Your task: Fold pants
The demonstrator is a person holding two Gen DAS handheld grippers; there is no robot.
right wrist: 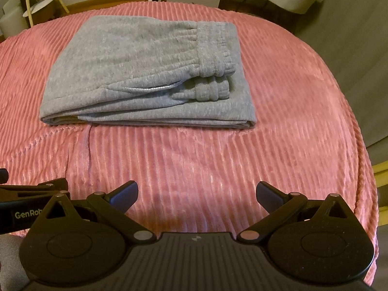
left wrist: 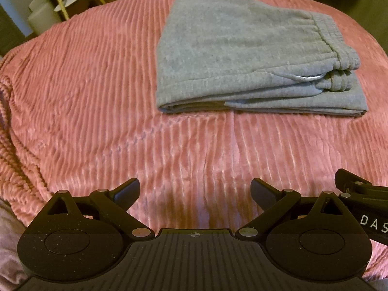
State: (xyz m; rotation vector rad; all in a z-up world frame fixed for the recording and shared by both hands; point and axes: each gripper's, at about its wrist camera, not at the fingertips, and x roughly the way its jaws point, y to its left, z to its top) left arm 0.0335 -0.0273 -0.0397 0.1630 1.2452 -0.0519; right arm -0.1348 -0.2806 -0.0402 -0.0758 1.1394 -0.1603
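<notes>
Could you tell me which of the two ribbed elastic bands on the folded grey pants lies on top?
The farther, longer band lies on top, bordering the uppermost layer; the shorter one sits tucked beneath it, nearer the tools.

Left gripper (left wrist: pixel 195 190): jaws spread wide, holding nothing, level and low
Right gripper (right wrist: pixel 197 192): jaws spread wide, holding nothing, level and low
Spacing: side by side, each at the edge of the other's view

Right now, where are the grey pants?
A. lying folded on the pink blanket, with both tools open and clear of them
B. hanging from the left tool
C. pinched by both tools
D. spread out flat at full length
A: the grey pants lie as a layered stack on the pink blanket; the left tool and right tool are open, empty and short of them.
</notes>
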